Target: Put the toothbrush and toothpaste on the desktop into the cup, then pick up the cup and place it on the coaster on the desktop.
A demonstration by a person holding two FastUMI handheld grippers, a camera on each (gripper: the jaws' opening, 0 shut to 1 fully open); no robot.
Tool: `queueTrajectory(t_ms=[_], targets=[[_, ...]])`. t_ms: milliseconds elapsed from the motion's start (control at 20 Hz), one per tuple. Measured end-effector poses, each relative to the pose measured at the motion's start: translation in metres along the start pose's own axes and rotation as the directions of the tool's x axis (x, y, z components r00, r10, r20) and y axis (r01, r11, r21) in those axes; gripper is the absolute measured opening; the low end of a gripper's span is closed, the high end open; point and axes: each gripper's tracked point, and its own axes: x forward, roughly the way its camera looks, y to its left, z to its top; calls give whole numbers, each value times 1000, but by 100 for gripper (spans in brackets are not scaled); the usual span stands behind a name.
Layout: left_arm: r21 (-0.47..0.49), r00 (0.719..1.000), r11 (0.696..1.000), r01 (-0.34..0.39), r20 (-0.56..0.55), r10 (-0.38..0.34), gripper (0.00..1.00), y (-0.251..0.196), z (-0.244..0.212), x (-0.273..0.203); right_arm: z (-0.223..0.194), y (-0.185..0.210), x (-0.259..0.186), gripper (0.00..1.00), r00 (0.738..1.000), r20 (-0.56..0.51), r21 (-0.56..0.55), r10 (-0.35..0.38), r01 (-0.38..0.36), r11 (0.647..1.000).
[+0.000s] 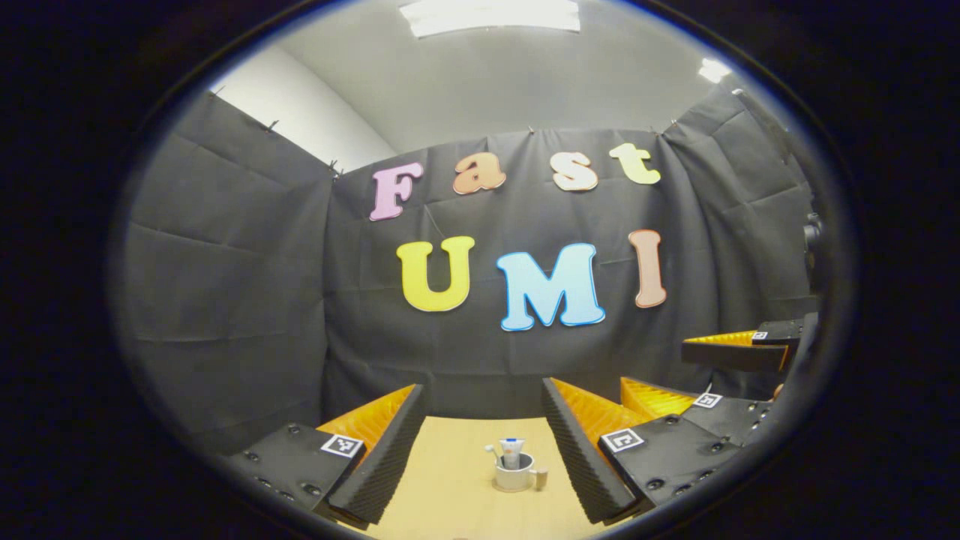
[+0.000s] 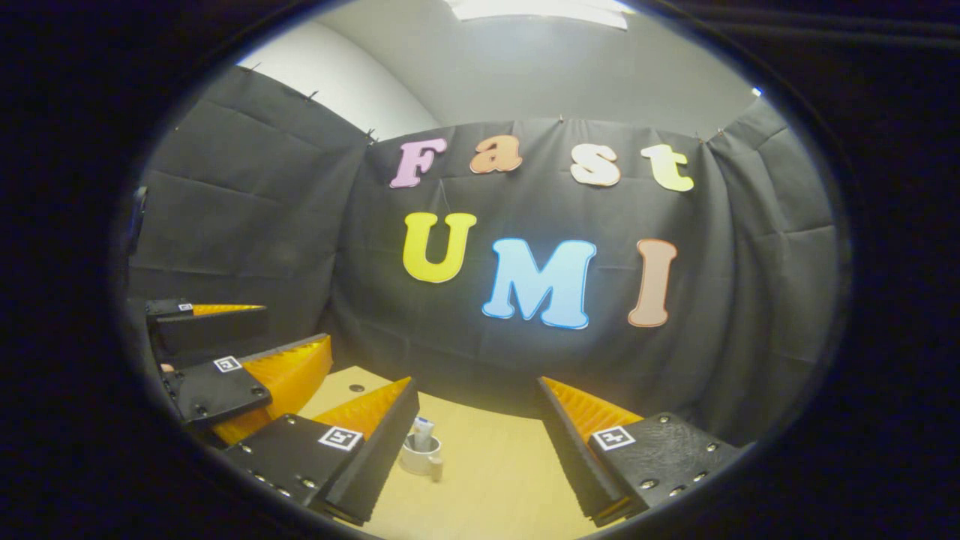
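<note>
A white cup (image 1: 514, 474) stands upright on the wooden desktop (image 1: 442, 487), with a toothpaste tube (image 1: 512, 451) and a toothbrush (image 1: 493, 452) poking out of it. In the left gripper view it sits ahead, between and beyond the fingers of my left gripper (image 1: 482, 390), which is open and empty. My right gripper (image 1: 654, 363) hangs at the right, open. In the right gripper view the cup (image 2: 418, 454) with the toothpaste tube (image 2: 424, 431) stands beside the left finger of my right gripper (image 2: 476, 386), apart from it. The left gripper (image 2: 296, 326) hangs open at the far left. I cannot make out a coaster under the cup.
Black cloth walls close the booth behind and on both sides of the desktop (image 2: 502, 472). A small dark hole (image 2: 357, 388) marks the desktop near its far left corner. A fingertip of the person's hand shows by the right gripper's body (image 1: 778, 390).
</note>
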Motion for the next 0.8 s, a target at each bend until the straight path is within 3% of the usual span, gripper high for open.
queueTrajectory(t_ms=[800], targets=[[6,1000,1000,-24,-10,24,100,26,-5,3,8,1,9,95,999,-6,24,-47,47,999]])
